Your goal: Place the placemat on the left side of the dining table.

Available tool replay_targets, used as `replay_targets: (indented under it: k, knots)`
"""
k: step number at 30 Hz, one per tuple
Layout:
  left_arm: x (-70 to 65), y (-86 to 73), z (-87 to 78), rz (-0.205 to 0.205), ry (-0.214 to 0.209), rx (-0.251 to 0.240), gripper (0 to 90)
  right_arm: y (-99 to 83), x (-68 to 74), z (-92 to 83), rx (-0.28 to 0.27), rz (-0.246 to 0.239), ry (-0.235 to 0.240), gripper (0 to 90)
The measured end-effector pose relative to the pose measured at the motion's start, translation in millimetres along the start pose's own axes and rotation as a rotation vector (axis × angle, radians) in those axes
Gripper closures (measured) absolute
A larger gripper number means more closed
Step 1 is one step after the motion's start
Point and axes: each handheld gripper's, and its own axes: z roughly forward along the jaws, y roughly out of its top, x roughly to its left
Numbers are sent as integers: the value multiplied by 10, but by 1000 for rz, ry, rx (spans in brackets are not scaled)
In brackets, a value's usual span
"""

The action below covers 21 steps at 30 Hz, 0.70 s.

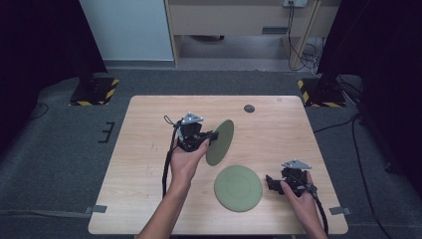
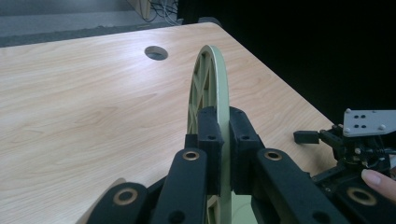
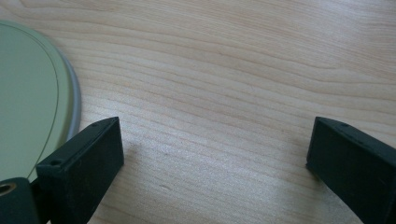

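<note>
Disc (image 2: 215, 84) on edge between left hand-held gripper (image 2: 223, 140) pads.

Counter (image 1: 149, 149): pale wood-grain top, smooth, soft sheen under the light. Held plate (image 1: 220, 142): sage-green, looks like matt plastic, ribbed underside in the left gripper view. Flat plate (image 1: 238, 187): same matt green, smooth face. Fingers (image 3: 84, 163): black, matt, faintly grainy. Gripper top plates (image 2: 369, 122): grey, dull metal look. Floor (image 1: 59, 164): grey, rough-textured carpet.

Even overhead light; dim room edges; soft shadows; mild blur.
</note>
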Motion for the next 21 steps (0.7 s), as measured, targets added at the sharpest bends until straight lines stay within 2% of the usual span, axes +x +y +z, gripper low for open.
replay_targets:
  k: [11,21]
  knots:
    - [215,17,-151,-31,51,-3,854,3,2,5,3,-4,5,29]
    - [368,-7,-205,-56,80,0,854,3,2,5,3,-4,5,28]
